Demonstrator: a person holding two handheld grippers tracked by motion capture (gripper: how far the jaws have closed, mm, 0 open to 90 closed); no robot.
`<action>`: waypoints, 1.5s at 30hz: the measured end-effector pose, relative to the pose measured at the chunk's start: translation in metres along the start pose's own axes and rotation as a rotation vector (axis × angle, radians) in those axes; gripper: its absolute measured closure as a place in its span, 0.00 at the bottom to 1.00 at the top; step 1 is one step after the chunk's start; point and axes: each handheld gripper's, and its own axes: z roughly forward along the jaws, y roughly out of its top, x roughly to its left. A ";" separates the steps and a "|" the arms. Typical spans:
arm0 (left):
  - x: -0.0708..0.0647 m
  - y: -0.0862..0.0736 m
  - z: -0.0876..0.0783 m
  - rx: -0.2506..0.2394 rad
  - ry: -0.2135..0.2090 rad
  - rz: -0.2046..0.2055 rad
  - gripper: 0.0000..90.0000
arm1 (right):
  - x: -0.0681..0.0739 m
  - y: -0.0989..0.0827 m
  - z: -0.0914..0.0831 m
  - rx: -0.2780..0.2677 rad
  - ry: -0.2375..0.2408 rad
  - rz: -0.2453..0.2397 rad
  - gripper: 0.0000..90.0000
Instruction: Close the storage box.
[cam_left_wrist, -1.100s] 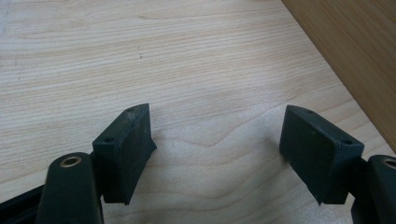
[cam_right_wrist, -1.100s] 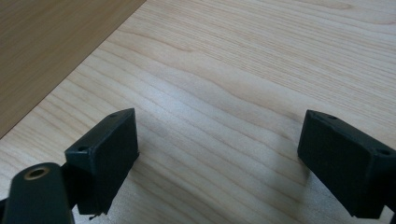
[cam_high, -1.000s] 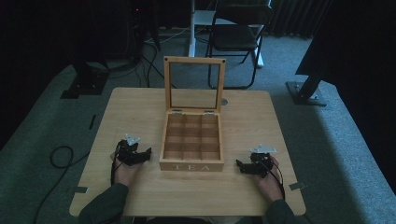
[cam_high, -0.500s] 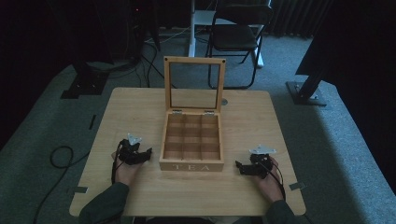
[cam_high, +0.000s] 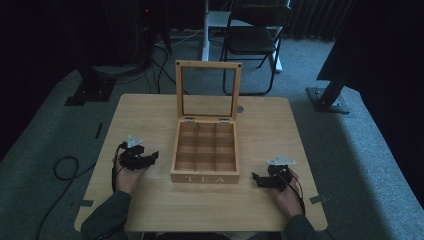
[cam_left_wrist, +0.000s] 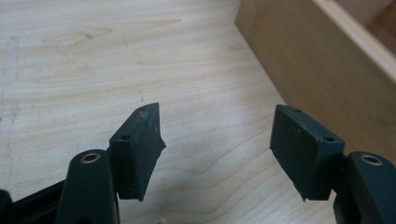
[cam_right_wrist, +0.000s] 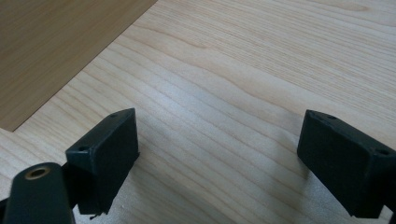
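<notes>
Your left gripper (cam_high: 150, 157) rests on the table (cam_high: 280, 135), just to the left of the tea box (cam_high: 205, 150), with your left hand (cam_high: 127, 175) behind it. In the left gripper view, its jaws stand wide apart and released, with bare table between the fingertips (cam_left_wrist: 140, 140); nothing is grasped. The box's side wall rises at the upper right of that view, close to the right jaw but apart from it.

Your right gripper (cam_high: 257, 180) lies near the front right corner of the box, jaws pointing towards it, held by your right hand (cam_high: 287, 192). In the right gripper view, its jaws are likewise spread and released over bare wood grain, holding nothing. The box wall occupies the upper left corner of that view.

The tea box sits at the centre of the table, marked "TEA" on its front face. Its lid (cam_high: 208, 92) stands upright on hinges at the far edge, with a clear pane in a wooden frame. The interior is divided into nine compartments; they appear empty, though the lighting is dim.

A chair (cam_high: 255, 35) stands beyond the table on the carpet.
</notes>
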 end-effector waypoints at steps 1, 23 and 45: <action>0.000 0.002 -0.001 -0.004 0.001 0.001 0.38 | 0.000 0.000 0.000 0.000 0.000 -0.001 0.14; 0.003 0.058 -0.031 -0.099 -0.017 0.019 0.38 | 0.000 0.000 0.000 0.000 -0.001 0.000 0.14; -0.002 0.100 -0.038 -0.137 -0.007 0.062 0.38 | 0.001 0.000 0.000 0.001 -0.005 0.003 0.14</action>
